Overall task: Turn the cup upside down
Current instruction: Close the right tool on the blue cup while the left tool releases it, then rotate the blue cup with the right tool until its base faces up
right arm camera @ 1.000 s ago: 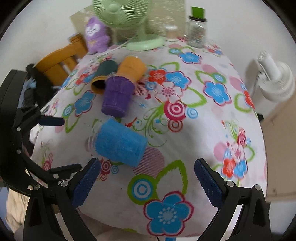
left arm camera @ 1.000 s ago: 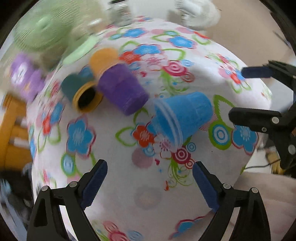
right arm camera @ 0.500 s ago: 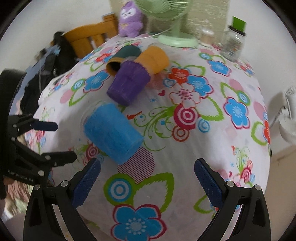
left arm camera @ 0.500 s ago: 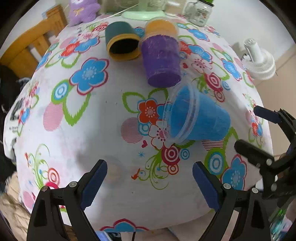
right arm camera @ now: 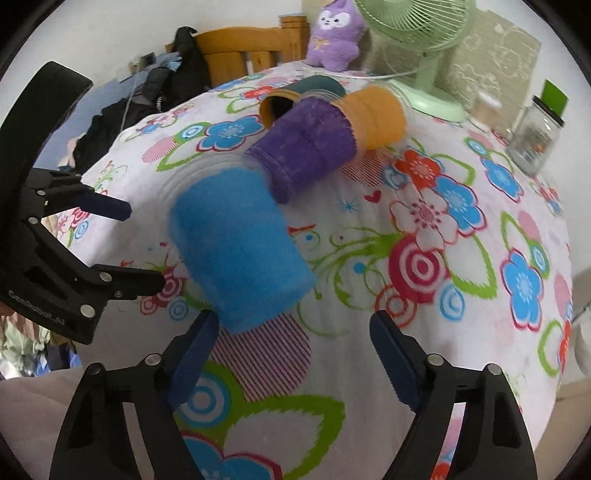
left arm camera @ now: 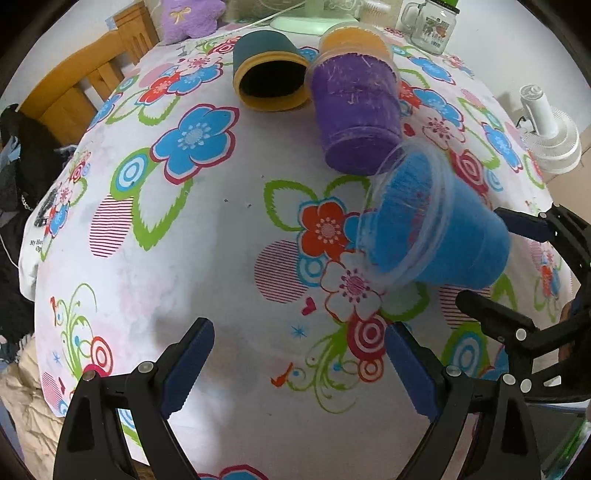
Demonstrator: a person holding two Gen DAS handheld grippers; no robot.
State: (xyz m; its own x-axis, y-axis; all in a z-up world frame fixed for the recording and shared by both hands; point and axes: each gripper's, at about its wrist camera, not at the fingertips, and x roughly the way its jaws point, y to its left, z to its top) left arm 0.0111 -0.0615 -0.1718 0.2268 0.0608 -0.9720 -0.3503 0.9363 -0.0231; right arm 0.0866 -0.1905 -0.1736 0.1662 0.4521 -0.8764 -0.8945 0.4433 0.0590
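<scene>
A blue cup with a clear rim lies on its side on the flowered tablecloth; it also shows in the right wrist view. Its mouth faces my left gripper. My left gripper is open and empty, below and left of the cup. My right gripper is open and empty, just behind the cup's base; its left fingertip is close to the base. It also shows in the left wrist view at the cup's base end.
A purple cup, an orange cup and a dark green cup lie on their sides further back. A green fan, a glass jar, a purple plush and a wooden chair stand beyond.
Both grippers have moved closer to the blue cup. The right gripper now sits right behind its base. The cups have not visibly moved on the cloth.
</scene>
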